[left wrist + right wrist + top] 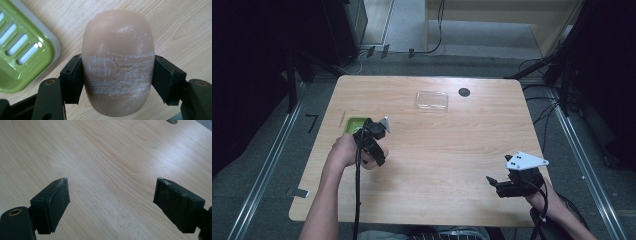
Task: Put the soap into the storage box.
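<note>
Left gripper [117, 82]: fingers [72, 80] pinching the soap bar [118, 62] across its width, over the desk [175, 22], green soap dish [22, 50] just left. Right gripper [110, 202]: fingers spread, idle, likely waiting.

Tan soap bar [118, 62] between black tongs [117, 80], beside green soap dish [25, 50]

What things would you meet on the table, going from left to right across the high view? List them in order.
Green soap dish → left gripper shut on the soap bar → clear plastic lid → round hole in the table → right gripper, open.
</note>
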`<state>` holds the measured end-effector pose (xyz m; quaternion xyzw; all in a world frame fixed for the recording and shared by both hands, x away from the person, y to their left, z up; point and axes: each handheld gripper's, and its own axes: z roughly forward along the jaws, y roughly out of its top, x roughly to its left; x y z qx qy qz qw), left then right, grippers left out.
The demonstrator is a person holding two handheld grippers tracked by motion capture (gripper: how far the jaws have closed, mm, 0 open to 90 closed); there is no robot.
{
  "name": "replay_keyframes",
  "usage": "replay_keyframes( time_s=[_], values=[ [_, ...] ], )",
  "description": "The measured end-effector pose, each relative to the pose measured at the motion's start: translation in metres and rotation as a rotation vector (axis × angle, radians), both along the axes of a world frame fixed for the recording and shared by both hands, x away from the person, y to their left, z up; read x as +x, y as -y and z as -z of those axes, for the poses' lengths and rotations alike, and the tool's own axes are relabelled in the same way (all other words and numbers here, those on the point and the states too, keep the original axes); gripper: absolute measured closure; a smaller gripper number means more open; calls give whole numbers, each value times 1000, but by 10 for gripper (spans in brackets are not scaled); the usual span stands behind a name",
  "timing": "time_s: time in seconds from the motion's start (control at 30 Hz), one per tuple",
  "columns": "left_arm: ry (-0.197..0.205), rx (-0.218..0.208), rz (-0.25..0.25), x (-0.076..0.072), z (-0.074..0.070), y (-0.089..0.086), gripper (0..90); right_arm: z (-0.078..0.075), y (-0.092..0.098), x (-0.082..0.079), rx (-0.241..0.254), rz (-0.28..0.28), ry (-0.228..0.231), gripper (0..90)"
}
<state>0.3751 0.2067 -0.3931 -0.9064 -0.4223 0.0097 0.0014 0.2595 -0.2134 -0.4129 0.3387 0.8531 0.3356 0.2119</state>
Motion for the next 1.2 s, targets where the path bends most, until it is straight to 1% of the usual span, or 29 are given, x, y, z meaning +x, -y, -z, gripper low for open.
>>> replay_keyframes(
  time_s=[0.23, 0.5, 0.6, 0.63, 0.77, 0.9, 1.0, 1.13, 1.2],
  values=[
    [7, 3, 0, 4, -4, -1, 337, 0, 0, 0, 0, 1, 0, 134],
    [-3, 4, 11, 8, -10, -3, 337, 0, 0, 1, 1, -1, 2, 134],
    [0, 1, 11, 9, -12, -4, 337, 0, 0, 1, 1, -2, 2, 134],
    [7, -3, 11, 10, -14, -5, 337, 0, 0, 1, -1, -2, 1, 134],
    [8, -1, 7, 13, -17, -7, 337, 0, 0, 0, 1, 1, 1, 134],
    [9, 1, 5, 15, -17, -9, 337, 0, 0, 0, -1, 2, 0, 134],
    [15, 0, 1, 19, -18, -12, 337, 0, 0, 0, -1, 2, 0, 134],
    [8, 0, -4, 21, -17, -15, 337, 0, 0, 1, -1, -2, 2, 134],
    [15, -2, -13, 23, -17, -16, 337, 0, 0, 1, 0, -1, 2, 134]
  ],
)
